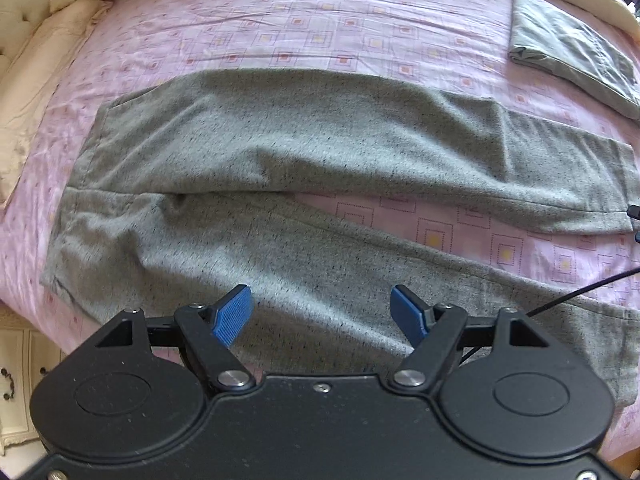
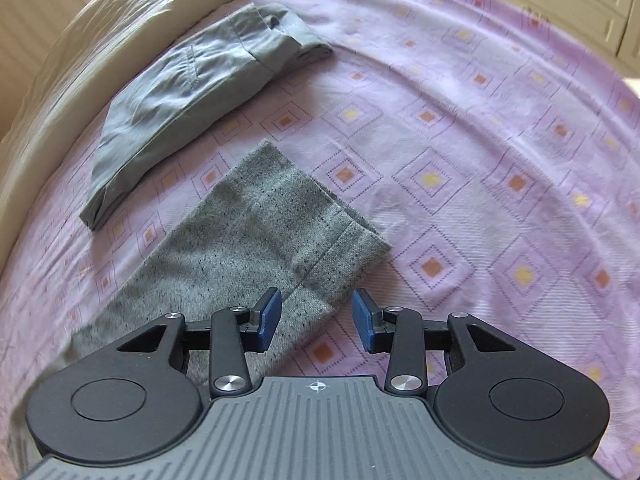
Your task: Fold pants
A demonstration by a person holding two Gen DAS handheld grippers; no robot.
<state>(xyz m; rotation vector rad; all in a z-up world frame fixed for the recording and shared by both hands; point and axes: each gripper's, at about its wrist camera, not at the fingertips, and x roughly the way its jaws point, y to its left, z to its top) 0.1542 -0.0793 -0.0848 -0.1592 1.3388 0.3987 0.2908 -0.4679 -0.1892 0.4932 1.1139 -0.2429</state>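
Grey speckled pants [image 1: 320,152] lie flat on a bed covered by a pink patterned sheet [image 1: 320,20]. Their long axis runs across the left wrist view, waistband at the left, the two legs spreading apart toward the right with a wedge of sheet between them. The left tool [image 1: 320,312] hangs above the nearer leg, its blue pads wide apart with nothing gripped. The right wrist view shows what the left cannot: the hemmed cuff [image 2: 320,240] of one leg, pointing up and to the right, with the right tool [image 2: 316,316] just over its corner, pads parted on either side of it and not pressing on the cloth. Beyond the cuff lies bare sheet. Folded grey-green trousers [image 2: 192,92] rest apart from the pants, near a cream bolster [image 2: 80,60] along the bed's edge.
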